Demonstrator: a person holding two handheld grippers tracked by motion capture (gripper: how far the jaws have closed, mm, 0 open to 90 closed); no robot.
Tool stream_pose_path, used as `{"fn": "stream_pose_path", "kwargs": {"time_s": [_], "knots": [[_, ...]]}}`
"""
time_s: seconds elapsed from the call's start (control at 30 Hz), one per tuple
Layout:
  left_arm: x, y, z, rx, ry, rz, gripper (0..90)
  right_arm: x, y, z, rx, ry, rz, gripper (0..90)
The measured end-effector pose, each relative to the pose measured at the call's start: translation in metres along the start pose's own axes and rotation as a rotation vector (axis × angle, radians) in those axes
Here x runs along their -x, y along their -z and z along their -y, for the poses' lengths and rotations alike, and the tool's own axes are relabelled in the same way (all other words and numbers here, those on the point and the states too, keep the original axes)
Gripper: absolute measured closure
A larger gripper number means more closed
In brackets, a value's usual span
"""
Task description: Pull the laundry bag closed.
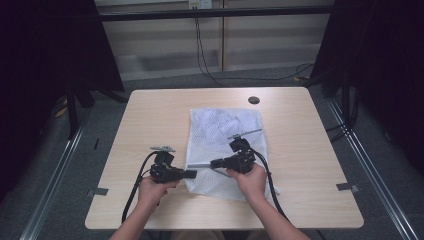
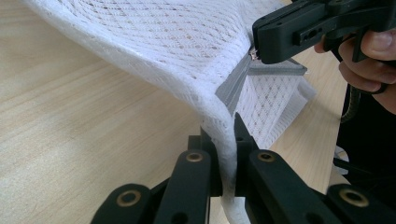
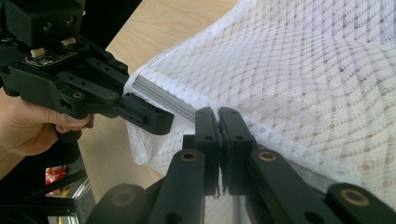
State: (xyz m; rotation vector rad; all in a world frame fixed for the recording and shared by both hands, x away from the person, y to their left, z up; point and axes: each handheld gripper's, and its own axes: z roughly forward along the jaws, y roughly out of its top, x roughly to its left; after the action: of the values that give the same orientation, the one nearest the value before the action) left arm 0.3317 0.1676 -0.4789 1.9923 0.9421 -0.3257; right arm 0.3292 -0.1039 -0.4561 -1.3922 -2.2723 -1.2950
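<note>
1. I work in a lab-style recording bay: a bare wooden table (image 1: 150, 115) on grey carpet (image 1: 165, 80)
2. Black curtains (image 1: 50, 50) flank it, with metal floor rails (image 1: 372, 172) alongside
3. I note cables (image 1: 202, 55) hanging from a wall socket (image 1: 199, 4)

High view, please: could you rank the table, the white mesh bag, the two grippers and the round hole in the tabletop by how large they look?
1. Table
2. White mesh bag
3. Left gripper and right gripper: they look alike, so I won't rank them apart.
4. Round hole
</note>
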Motion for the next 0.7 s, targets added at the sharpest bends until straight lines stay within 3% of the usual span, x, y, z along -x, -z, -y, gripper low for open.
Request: {"fn": "stream_pose_path", "kwargs": {"time_s": [0.7], "knots": [[0.0000,0.0004,0.0001,-0.002,0.002,-0.001,89.5,0.0045,0.0046,0.0028,0.001,-0.002,0.012,87.5]]}}
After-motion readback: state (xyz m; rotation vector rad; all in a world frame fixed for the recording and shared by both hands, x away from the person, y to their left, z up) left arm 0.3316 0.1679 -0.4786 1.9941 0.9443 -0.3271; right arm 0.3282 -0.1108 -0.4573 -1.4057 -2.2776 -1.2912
